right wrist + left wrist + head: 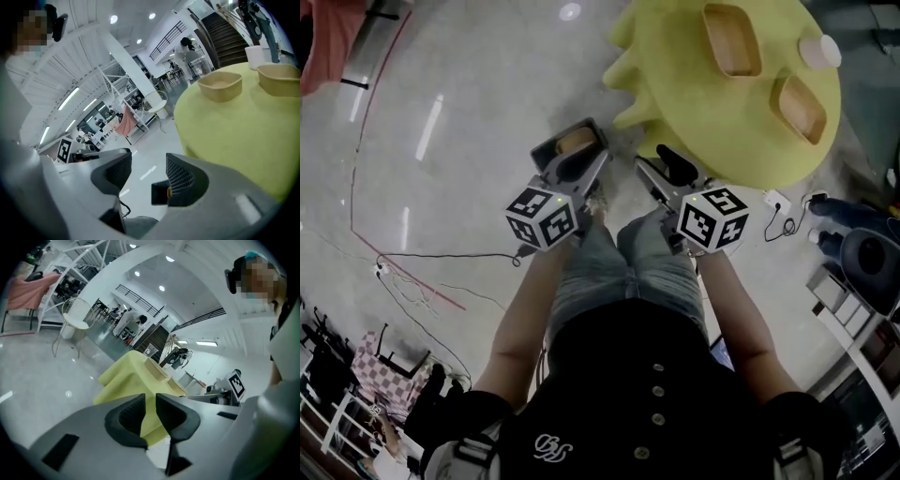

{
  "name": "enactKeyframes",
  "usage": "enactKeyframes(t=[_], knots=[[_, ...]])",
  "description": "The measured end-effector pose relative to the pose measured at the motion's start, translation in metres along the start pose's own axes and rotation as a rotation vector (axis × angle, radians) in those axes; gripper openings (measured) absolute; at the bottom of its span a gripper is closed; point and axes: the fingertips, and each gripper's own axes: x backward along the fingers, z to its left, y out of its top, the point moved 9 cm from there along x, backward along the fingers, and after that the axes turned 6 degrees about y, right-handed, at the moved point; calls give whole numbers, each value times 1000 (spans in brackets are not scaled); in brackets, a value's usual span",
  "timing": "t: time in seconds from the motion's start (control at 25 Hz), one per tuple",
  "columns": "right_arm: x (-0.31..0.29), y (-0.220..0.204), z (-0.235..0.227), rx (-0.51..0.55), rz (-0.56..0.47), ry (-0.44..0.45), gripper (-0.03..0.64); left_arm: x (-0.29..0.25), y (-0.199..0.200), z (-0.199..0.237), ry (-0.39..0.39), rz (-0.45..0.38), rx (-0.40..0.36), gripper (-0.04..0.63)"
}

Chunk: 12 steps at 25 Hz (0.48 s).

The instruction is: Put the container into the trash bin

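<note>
A shallow tan container [732, 39] and a second container [798, 109] sit on the yellow-draped desk [675, 66]. They look light, stiff and thin-walled, probably best pinched at the rim. The left hand-held gripper [150, 401], jaws narrowly parted, and the right hand-held gripper [147, 171], jaws wider, both grip nothing. The containers lie ahead and rightward, well apart from both.

Open-plan lab hall: polished floor [469, 112], trailing cables [450, 254], white racks [112, 79], staircase [225, 28]
</note>
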Motion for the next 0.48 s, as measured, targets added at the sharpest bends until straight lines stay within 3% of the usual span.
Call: enactKeyframes(t=[0.16,0.36,0.48], knots=[[31,24,-23,31,-41,36,217,-37,16,-37,-44,-23,-89,55],[71,44,-54,79,-83,78,128,-86,21,-80,-82,-58,-84,35],[101,57,-82,61,-129,54,100,-119,26,-111,-127,-45,-114,35]])
